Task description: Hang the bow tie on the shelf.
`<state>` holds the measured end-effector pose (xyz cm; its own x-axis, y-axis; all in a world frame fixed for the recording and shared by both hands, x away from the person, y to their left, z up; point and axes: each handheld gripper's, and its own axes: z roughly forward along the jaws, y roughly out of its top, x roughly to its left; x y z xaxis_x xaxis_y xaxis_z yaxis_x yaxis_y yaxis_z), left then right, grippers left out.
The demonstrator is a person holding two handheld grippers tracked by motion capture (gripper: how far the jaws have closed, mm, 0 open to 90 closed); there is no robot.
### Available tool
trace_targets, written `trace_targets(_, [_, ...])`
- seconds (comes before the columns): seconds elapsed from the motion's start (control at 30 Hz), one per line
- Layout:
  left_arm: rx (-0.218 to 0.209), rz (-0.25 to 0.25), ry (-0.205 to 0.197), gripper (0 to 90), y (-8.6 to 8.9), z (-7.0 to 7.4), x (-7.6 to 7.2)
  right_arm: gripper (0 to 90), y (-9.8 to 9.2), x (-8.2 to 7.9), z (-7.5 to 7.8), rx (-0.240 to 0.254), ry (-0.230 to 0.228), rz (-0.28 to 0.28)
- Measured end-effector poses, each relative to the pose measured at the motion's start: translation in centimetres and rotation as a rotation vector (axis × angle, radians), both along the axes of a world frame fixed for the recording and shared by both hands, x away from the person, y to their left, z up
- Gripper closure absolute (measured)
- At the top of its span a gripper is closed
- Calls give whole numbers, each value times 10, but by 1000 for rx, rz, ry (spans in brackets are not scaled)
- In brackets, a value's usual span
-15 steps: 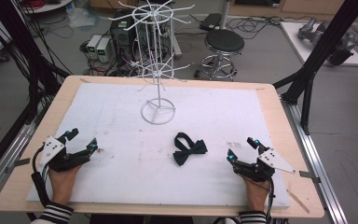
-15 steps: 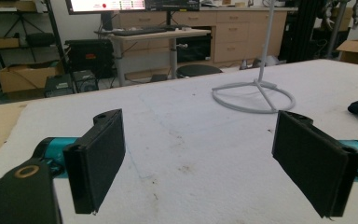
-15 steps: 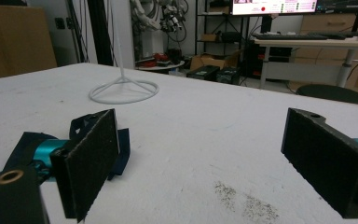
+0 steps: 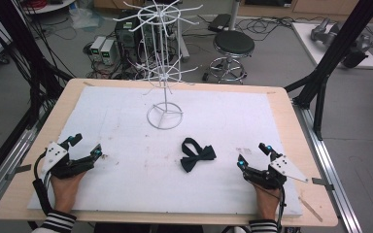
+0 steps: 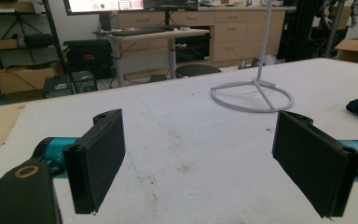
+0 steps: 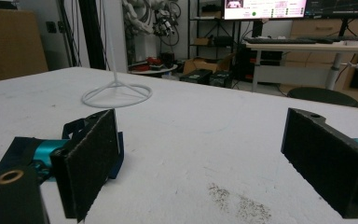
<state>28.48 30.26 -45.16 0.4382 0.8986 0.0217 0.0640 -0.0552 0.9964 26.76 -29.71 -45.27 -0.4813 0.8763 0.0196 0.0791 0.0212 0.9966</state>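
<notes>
Both the left tongs (image 4: pixel 86 146) and right tongs (image 4: pixel 252 154) gape wide, holding nothing, resting on the white padded surface (image 4: pixel 126 121); a dark navy fabric bow tie (image 4: pixel 196 154) lies between them.

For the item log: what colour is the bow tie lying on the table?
Dark, black or very dark navy; the bow tie shows best in the high view.
</notes>
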Motion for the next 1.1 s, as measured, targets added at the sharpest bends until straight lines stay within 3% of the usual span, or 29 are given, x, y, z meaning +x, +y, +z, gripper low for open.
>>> trace_targets(0.3, [-3,0,0,175,0,0,0,103,1,0,0,-8,4,-5])
trace_targets(0.53, [-2,-4,0,174,1,0,0,103,5,2,2,-49,26,-25])
trace_targets(0.77, [-5,-4,2,175,1,0,0,103,6,2,4,-40,40,-26])
trace_targets(1.1, [-9,-7,2,175,1,0,0,103,22,9,29,-87,77,21])
